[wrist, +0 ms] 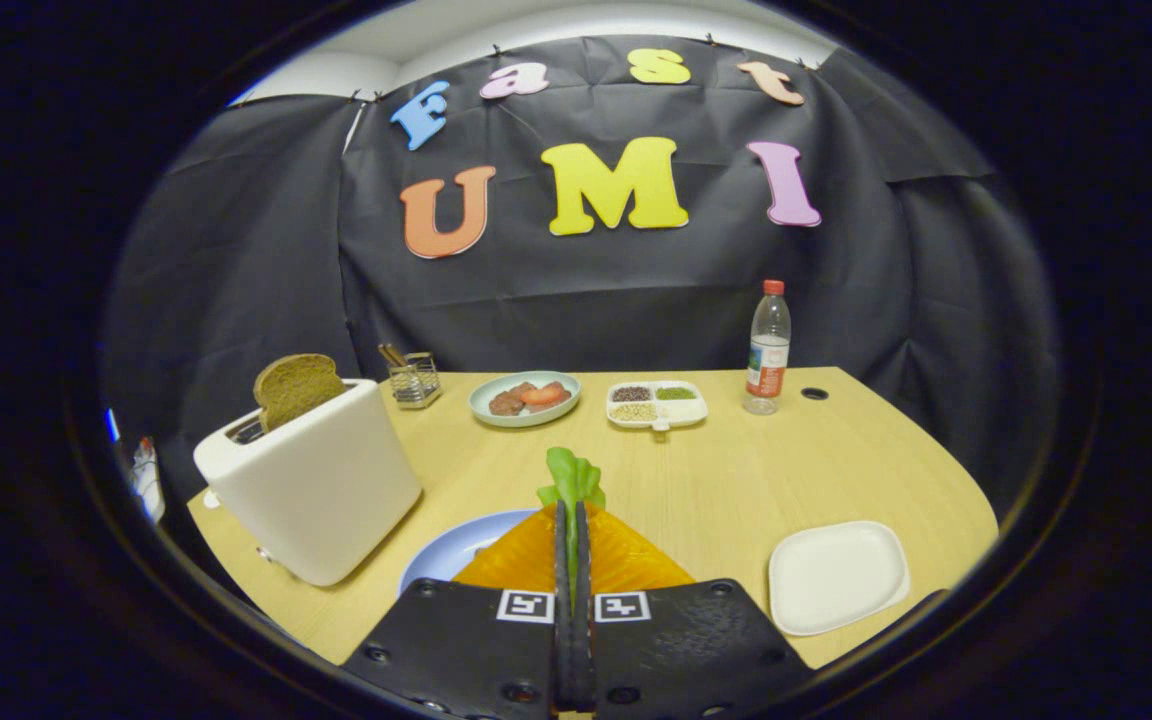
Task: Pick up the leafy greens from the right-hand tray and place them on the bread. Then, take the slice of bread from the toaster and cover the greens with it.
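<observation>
Gripper [573, 515] was clamped tight on the ruffled green lettuce leaf [570, 476] — leaf standing upright, long axis vertical — over the round blue plate [441, 560], with bare wooden tabletop [736, 480] ahead.

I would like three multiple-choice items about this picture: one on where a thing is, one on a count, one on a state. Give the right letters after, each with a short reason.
1. Where is the brown bread slice?
A. in the toaster's slot
B. on the white tray
C. beside the bottle

2. How many compartments has the seasoning dish?
A. two
B. four
C. six

3. What is the gripper doing?
A. open over the bottle
B. shut on the leafy greens
C. shut on the bread slice

Answers:
1 A, the slice stands out of the white toaster.
2 B, four fillings show.
3 B, both fingers press the leafy greens, above the blue plate.
</observation>
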Demonstrator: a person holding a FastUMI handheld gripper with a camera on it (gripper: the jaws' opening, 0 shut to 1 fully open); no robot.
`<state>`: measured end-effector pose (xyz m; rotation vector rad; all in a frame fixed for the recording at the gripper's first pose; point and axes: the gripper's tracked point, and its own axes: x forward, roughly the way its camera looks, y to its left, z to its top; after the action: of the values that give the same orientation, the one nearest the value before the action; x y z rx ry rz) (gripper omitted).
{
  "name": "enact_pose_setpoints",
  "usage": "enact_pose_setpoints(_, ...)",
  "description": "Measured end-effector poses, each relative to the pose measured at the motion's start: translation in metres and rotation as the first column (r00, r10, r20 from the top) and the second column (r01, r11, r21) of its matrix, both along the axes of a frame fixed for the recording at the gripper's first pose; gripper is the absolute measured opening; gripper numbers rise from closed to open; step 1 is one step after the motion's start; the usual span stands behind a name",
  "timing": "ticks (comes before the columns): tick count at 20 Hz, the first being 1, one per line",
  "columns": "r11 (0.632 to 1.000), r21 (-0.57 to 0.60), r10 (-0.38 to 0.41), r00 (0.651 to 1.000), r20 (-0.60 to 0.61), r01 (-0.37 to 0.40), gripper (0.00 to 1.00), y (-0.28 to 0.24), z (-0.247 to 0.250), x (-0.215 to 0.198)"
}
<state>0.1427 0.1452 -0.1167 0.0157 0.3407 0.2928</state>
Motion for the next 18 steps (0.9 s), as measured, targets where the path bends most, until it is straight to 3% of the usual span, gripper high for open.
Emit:
enact_pose_setpoints(4, 1.0, 0.009, 0.007, 1.0, -0.007, -0.007, 0.0, 0.02, -0.009, -0.005)
enact_pose_setpoints(10, 0.993, 0.111, 0.042, 0.997, -0.064, -0.035, 0.01, 0.05, -0.024, -0.01)
enact_pose_setpoints(11, 0.992, 0.123, 0.048, 0.996, -0.073, -0.039, 0.1, 0.053, -0.025, -0.012)
enact_pose_setpoints(14, 0.989, 0.137, 0.059, 0.994, -0.091, -0.046, 0.1, 0.061, -0.029, -0.013)
enact_pose_setpoints(15, 0.99, 0.129, 0.06, 0.994, -0.093, -0.048, 0.19, 0.06, -0.032, -0.014)
enact_pose_setpoints(18, 0.989, 0.133, 0.072, 0.993, -0.092, -0.059, 0.22, 0.063, -0.03, -0.02)
